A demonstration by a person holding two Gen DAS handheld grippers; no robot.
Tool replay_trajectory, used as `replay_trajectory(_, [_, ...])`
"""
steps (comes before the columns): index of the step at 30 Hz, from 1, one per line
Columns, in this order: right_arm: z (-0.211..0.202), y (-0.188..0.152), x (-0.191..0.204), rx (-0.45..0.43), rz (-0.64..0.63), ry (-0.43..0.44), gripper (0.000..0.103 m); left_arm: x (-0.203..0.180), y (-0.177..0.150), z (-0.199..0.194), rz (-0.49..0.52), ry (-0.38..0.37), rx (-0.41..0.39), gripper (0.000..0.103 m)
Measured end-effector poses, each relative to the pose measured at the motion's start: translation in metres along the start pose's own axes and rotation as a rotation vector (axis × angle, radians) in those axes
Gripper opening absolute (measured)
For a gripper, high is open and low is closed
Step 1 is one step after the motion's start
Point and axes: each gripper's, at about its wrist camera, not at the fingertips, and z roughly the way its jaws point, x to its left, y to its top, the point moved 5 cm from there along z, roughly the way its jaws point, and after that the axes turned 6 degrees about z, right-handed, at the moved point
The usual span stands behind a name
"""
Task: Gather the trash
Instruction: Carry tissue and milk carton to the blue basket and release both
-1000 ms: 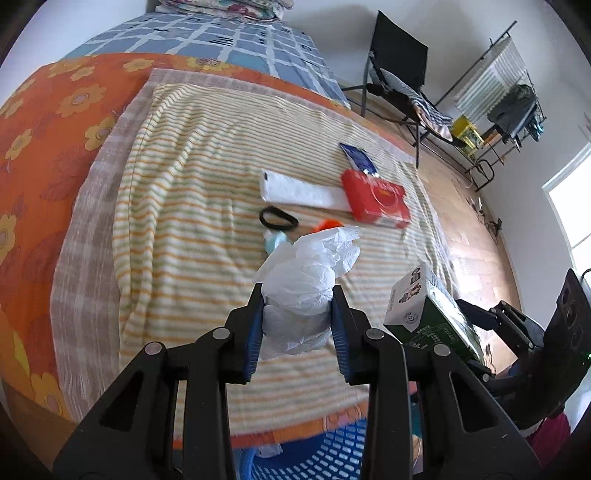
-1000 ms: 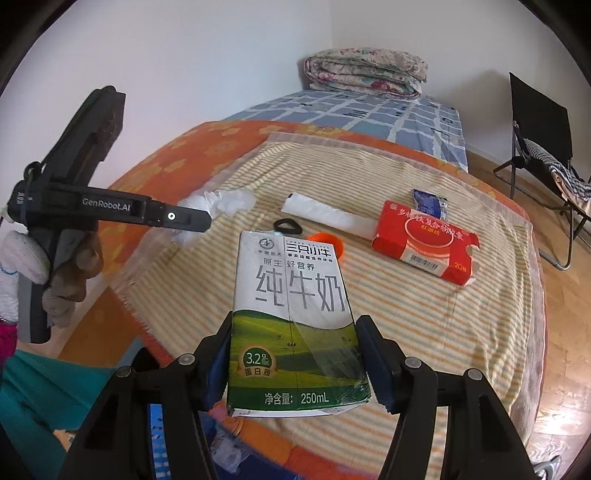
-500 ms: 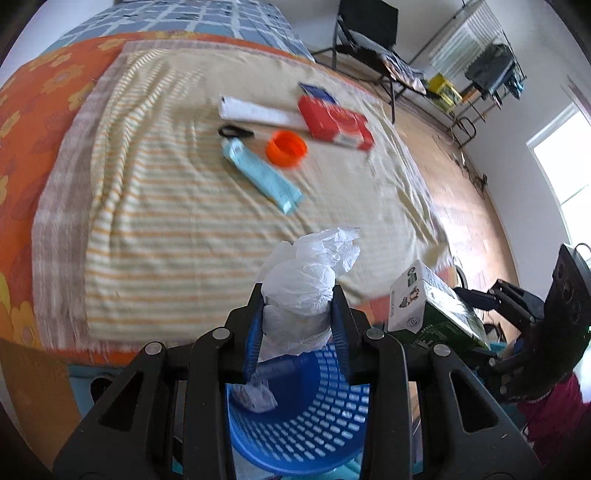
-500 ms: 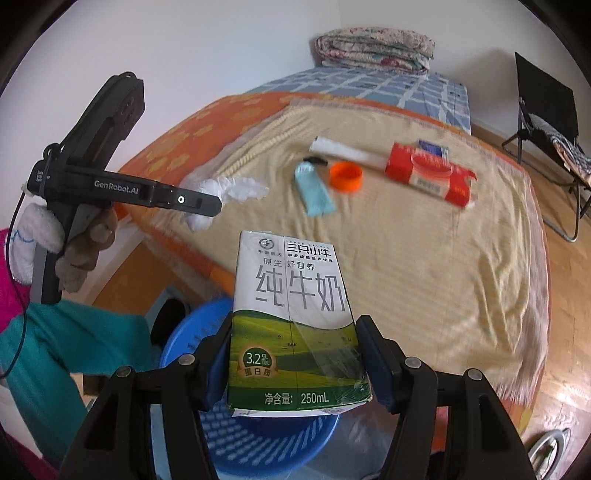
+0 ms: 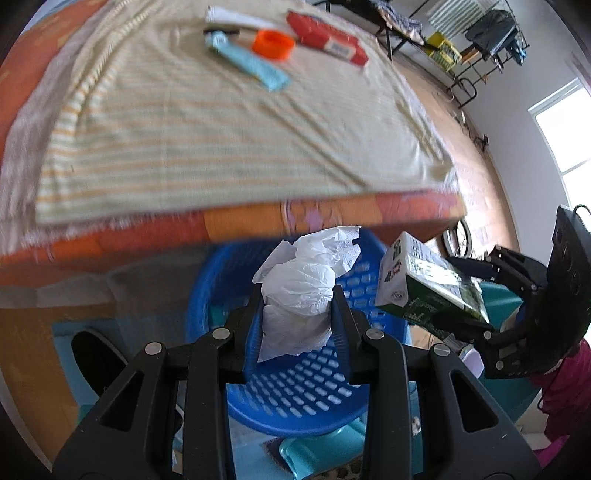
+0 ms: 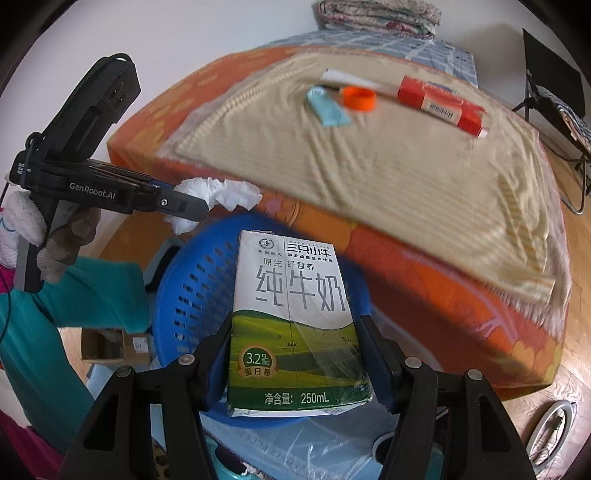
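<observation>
My left gripper [image 5: 297, 306] is shut on a crumpled white tissue [image 5: 303, 280] and hangs over the blue perforated basket [image 5: 303, 391] beside the bed. The same tissue [image 6: 221, 195] sticks out of that gripper [image 6: 195, 212] in the right wrist view. My right gripper [image 6: 295, 354] is shut on a white and green milk carton [image 6: 291, 321], held above the basket [image 6: 188, 295]. In the left wrist view the carton [image 5: 424, 288] hangs at the basket's right rim.
On the striped blanket [image 5: 221, 122] lie a light blue tube [image 5: 251, 64], an orange cap [image 5: 273, 44], a red box [image 5: 325, 38] and a white wrapper [image 5: 229, 16]. A cardboard box [image 6: 114, 345] sits on the floor. A black chair [image 6: 554, 92] stands beyond the bed.
Both grippers drew back off the bed and sank, bringing the tissue and carton over the blue basket. The tube and orange cap came into view. Neither grip changed.
</observation>
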Motion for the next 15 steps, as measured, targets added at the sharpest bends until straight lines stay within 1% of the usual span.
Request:
replay_trajectory(4, [0.012, -0.012, 0.005, 0.033, -0.004, 0.001, 0.065, -0.003, -0.017, 0.012, 0.016, 0.012, 0.035, 0.033])
replay_trajectory(11, [0.027, -0.026, 0.012, 0.072, -0.015, -0.003, 0.065, -0.009, -0.033, 0.026, 0.019, 0.030, 0.082, 0.034])
replay_trajectory(13, [0.029, -0.029, 0.013, 0.079, -0.016, 0.000, 0.066, -0.012, -0.037, 0.029, 0.024, 0.039, 0.095, 0.044])
replay_trajectory(15, [0.031, -0.032, 0.013, 0.086, -0.017, 0.004, 0.066, -0.013, -0.040, 0.032, 0.026, 0.038, 0.105, 0.046])
